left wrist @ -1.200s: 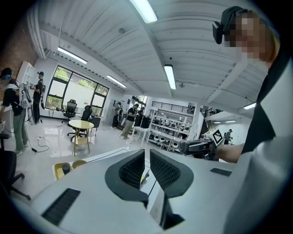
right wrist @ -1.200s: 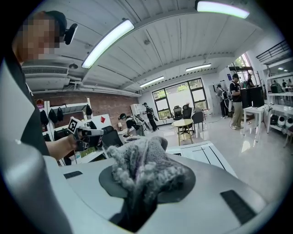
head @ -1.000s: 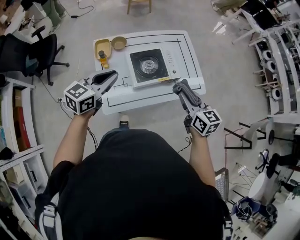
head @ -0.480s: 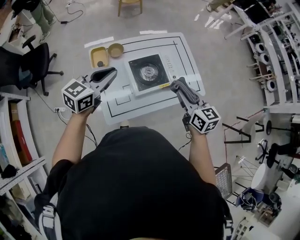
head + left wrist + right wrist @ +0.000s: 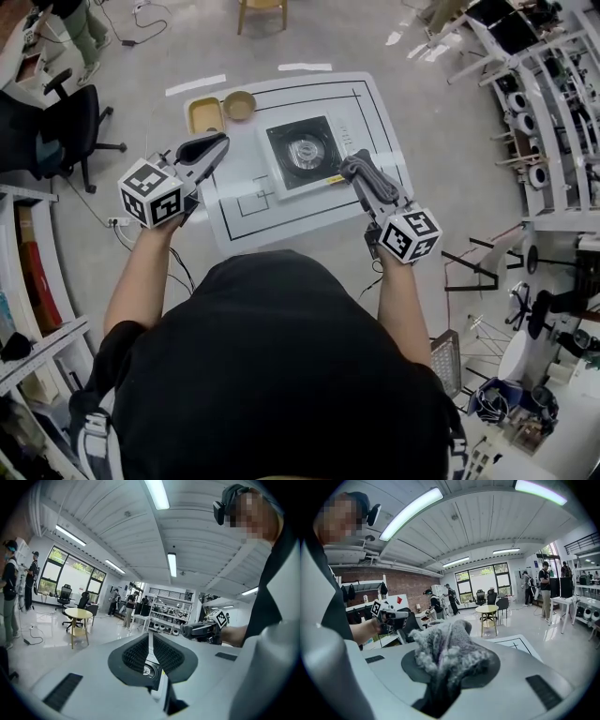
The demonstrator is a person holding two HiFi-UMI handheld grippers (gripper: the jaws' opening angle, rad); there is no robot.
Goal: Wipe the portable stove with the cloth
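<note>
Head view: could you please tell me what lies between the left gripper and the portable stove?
In the head view, only bare white tabletop with black lines lies between the left gripper and the portable stove.

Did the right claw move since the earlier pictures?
Yes: the right claw, holding the cloth, came forward from the table's edge to the stove's near corner.
</note>
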